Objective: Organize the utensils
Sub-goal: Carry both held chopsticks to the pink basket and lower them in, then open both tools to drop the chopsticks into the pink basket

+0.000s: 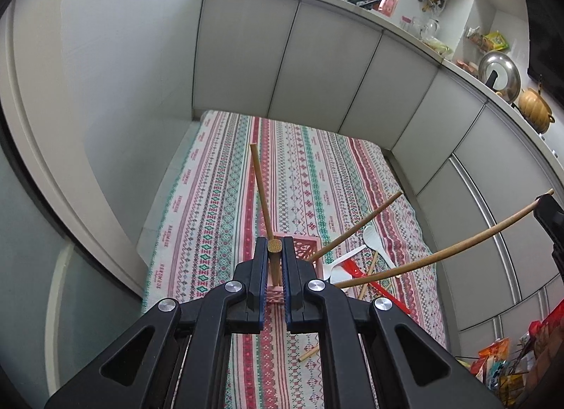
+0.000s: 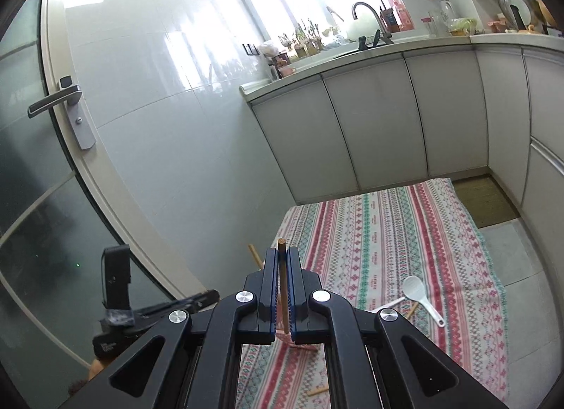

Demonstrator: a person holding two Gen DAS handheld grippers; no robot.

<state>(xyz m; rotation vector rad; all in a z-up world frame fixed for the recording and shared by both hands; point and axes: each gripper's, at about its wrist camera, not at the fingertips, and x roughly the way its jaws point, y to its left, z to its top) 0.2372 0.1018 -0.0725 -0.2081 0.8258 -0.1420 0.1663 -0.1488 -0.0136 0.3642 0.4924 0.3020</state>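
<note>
The left hand-held gripper [image 1: 274,250] is clenched on a wooden chopstick [image 1: 274,246], whose blunt round end faces the left wrist camera between the two blue-lined jaws; its long axis runs nearly upright, down into the pink lattice holder [image 1: 306,249] standing on the striped cloth [image 1: 218,218]. Another chopstick [image 1: 261,190] stands in the same holder and leans back and slightly left, its free end pointing up toward the white cabinets [image 1: 317,67]. A third chopstick [image 1: 356,226] leans out of the holder to the right, its top end pointing up and right. The right hand-held gripper [image 2: 282,261] is clamped on a long thin wooden chopstick [image 2: 282,282] held close to vertical in its own view, the top end poking just above the fingertips; in the left wrist view this stick [image 1: 440,254] sweeps as a curved line from near the holder up to the right gripper at the frame's right edge. Both grippers point forward and downward over the cloth, the left one directly above the holder. Beside the holder on the cloth lie a white rice paddle [image 1: 373,238], a white spoon [image 1: 343,262], a red utensil [image 1: 373,285] and a loose chopstick [image 1: 368,275], overlapping in a heap. A short wooden piece [image 1: 309,352] lies apart, nearer the camera.
</note>
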